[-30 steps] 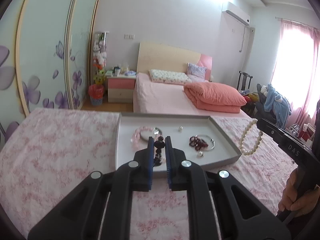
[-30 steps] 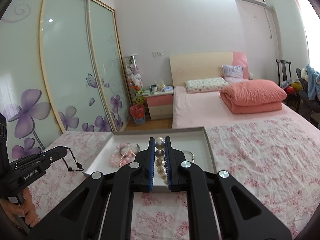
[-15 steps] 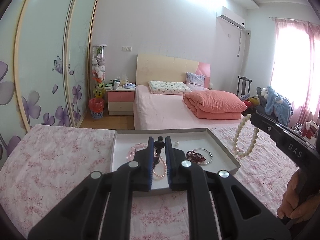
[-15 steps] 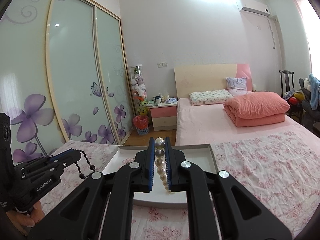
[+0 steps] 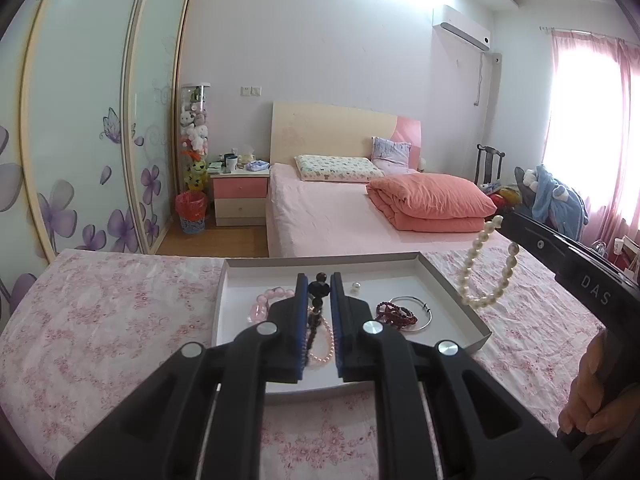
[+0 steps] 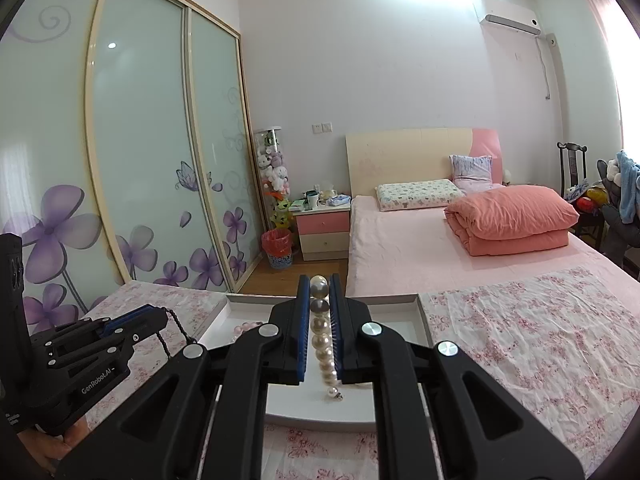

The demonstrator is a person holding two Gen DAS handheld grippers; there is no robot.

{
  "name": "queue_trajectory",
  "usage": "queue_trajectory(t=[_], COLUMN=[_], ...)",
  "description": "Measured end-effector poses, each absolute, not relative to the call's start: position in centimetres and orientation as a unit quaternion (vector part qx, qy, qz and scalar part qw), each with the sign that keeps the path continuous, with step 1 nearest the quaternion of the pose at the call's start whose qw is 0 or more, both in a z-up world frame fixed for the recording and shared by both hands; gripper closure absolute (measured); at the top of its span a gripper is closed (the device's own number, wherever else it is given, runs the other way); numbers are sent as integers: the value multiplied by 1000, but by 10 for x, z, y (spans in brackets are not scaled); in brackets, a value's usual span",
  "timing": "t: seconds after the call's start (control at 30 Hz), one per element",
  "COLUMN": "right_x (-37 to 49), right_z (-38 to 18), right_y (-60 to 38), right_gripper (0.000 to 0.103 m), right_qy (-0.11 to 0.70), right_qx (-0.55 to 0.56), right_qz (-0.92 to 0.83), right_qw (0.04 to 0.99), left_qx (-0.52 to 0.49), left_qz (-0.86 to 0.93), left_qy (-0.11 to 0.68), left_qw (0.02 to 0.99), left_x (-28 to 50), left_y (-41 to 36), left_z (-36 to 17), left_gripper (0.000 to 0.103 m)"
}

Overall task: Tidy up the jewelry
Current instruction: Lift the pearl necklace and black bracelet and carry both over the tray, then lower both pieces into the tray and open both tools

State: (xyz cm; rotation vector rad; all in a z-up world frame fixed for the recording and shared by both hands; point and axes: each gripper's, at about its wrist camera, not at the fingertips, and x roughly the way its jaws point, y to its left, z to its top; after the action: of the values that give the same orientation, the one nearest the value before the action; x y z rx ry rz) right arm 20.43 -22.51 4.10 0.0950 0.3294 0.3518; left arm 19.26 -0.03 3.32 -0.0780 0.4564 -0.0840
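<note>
Black left gripper [image 5: 319,286] in your hand is pinching a dark bead strand [image 5: 316,308], its blue pads nearly closed on the beads, the strand dangling above the tray. Your right gripper [image 6: 319,290] is clamping a pearl necklace [image 6: 322,336] likewise, the loop [image 5: 486,268] hanging beyond the tray's right rim. Below, the white tray [image 5: 452,300] is sitting on the floral tablecloth [image 5: 112,320], holding a pink bead bracelet [image 5: 266,300], a dark red bracelet [image 5: 394,314], a silver bangle [image 5: 420,310] and a small pearl [image 5: 355,288].

A floral pink cloth-covered surface [image 5: 104,320] carries a shallow white tray [image 5: 456,304] of jewelry.
</note>
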Motion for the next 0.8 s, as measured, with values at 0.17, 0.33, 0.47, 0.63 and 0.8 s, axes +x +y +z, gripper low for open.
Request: queue_trajectory(t=[0.17, 0.33, 0.47, 0.63, 0.8], right_x=[219, 243, 261, 277, 285], right_z=[38, 30, 22, 12, 3], right_y=[-222, -215, -211, -208, -206], right_gripper=[92, 92, 92, 92, 63], right_qy=[163, 175, 191, 210, 225], right_qx=[51, 54, 62, 69, 58], right_qz=[172, 172, 175, 176, 163], right_qw=[970, 968, 964, 959, 959], left_qx=[-33, -40, -43, -47, -55], left_qz=[-49, -53, -53, -56, -50], left_qy=[234, 242, 253, 265, 275], left_qw=[971, 968, 965, 962, 959], left_x=[211, 235, 254, 273, 287], left_y=[-3, 0, 0, -1, 1], left_z=[30, 24, 16, 5, -5], left_gripper=[91, 91, 91, 91, 84])
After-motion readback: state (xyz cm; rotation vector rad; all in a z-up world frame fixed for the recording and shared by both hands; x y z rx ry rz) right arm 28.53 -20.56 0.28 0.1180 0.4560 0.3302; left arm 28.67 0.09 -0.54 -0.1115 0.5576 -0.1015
